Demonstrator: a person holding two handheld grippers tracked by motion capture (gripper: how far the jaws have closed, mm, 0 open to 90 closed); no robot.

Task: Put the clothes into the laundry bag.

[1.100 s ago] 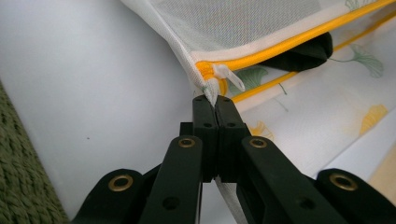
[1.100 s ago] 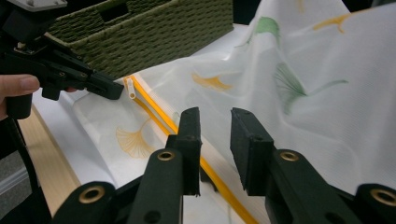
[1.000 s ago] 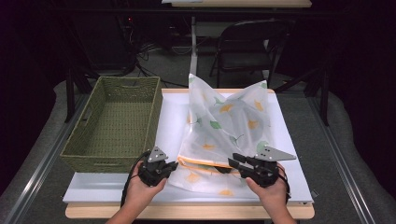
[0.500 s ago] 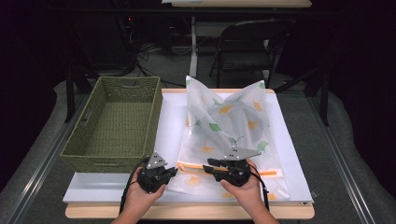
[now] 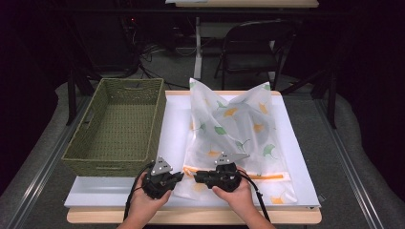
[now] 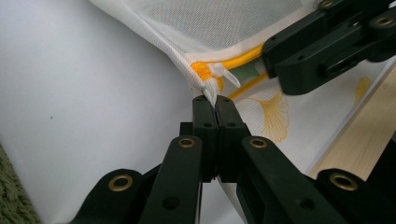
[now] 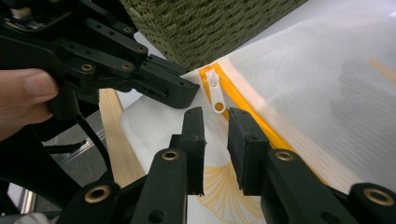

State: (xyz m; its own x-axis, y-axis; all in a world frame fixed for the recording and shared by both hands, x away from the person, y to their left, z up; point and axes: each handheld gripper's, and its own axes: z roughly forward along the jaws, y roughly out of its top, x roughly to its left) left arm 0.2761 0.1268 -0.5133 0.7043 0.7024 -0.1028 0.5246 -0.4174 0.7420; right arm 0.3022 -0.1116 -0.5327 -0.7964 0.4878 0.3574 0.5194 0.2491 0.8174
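A white mesh bag (image 5: pixel 234 129) printed with ginkgo leaves lies on the white board, its orange zipper (image 5: pixel 267 177) along the near edge. My left gripper (image 6: pixel 215 100) is shut on the bag's corner (image 6: pixel 209 87) just beside the zipper's end. The white zipper pull (image 7: pixel 216 91) lies just ahead of my right gripper (image 7: pixel 215 114). Its jaws have just been closing and still stand a little apart, with nothing pinched between the pads. In the high view the left gripper (image 5: pixel 180 175) and the right gripper (image 5: pixel 197 176) nearly meet tip to tip.
A woven green basket (image 5: pixel 117 124) stands left of the bag on the table. The white board (image 5: pixel 296 143) has a bare strip at right, with a wooden table edge (image 5: pixel 191 217) close to the hands. A dark chair (image 5: pixel 253 47) stands beyond the table.
My right gripper has slid left along the zipper to the bag's near left corner, close to the left gripper, and its jaws have narrowed. The left gripper has stayed put.
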